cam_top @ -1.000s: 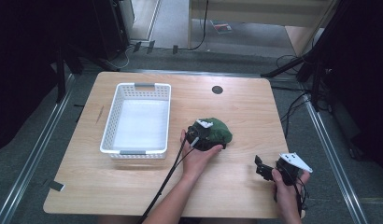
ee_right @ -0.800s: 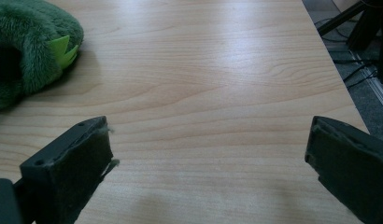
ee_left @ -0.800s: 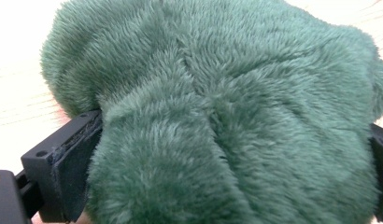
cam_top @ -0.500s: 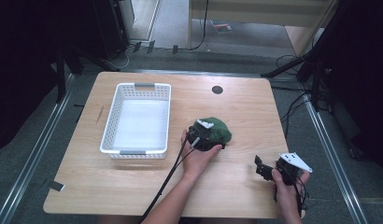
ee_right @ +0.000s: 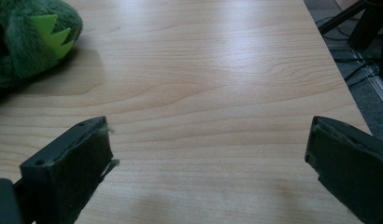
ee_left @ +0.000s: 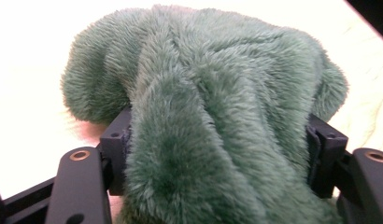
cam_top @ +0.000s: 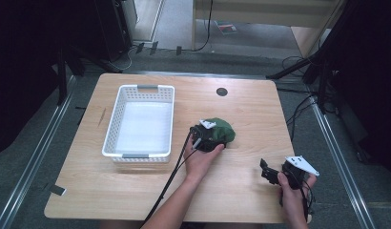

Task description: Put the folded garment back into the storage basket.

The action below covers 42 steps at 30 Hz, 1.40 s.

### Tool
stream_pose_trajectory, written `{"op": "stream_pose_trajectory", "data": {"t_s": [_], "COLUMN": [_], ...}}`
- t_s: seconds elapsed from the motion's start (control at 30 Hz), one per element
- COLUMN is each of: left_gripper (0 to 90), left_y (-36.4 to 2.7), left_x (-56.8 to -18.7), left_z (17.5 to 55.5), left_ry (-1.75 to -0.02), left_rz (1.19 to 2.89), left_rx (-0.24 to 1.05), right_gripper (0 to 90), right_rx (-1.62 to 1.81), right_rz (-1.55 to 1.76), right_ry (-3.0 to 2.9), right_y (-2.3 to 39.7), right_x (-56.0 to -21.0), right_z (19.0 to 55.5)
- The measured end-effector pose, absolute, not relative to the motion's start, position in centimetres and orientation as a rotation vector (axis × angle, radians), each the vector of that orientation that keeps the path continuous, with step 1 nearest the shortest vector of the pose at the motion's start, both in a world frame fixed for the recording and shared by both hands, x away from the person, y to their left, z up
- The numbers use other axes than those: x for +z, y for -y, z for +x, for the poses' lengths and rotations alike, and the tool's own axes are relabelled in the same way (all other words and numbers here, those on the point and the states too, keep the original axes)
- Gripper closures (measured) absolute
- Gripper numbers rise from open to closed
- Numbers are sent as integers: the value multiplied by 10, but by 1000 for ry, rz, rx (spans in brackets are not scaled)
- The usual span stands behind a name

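The left claw (cam_top: 213, 138) has just been closing and now pinches the fuzzy dark-green plush toy (ee_left: 213, 116) between its black jaws, the fur bulging over both pads; the toy lies on the pale wooden bench (cam_top: 241, 109) right of centre, just beside the white slatted plastic basket (cam_top: 118, 138). The right claw (ee_right: 208, 163) hovers with jaws wide and nothing between them, near the bench's front right corner, well apart from the toy.

A white slotted plastic basket (cam_top: 140, 123) sits on the left of the wooden table (cam_top: 241, 200). A small dark round grommet (cam_top: 221, 91) lies near the far edge.
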<state>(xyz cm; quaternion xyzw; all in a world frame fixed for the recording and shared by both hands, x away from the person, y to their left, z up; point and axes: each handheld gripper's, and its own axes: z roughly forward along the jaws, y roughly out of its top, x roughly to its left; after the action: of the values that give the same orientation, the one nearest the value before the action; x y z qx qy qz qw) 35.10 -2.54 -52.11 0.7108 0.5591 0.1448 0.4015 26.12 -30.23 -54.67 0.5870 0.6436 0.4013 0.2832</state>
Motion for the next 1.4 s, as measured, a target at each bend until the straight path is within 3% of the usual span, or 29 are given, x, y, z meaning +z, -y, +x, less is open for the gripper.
{"op": "stream_pose_trajectory", "data": {"t_s": [0.3,1.4], "left_gripper": [313,311], "left_y": [11,-70], "left_x": [-477,-408], "left_z": [346,341], "left_ry": [-1357,-1357], "left_rz": [1745,1650], "left_rx": [389,511], "right_gripper": [8,8], "right_rx": [1068,1064], "right_rz": [1576,1574], "right_ry": [-1723,-1724], "right_y": [302,302], "right_x": [-547,-547], "right_z": [261,261]}}
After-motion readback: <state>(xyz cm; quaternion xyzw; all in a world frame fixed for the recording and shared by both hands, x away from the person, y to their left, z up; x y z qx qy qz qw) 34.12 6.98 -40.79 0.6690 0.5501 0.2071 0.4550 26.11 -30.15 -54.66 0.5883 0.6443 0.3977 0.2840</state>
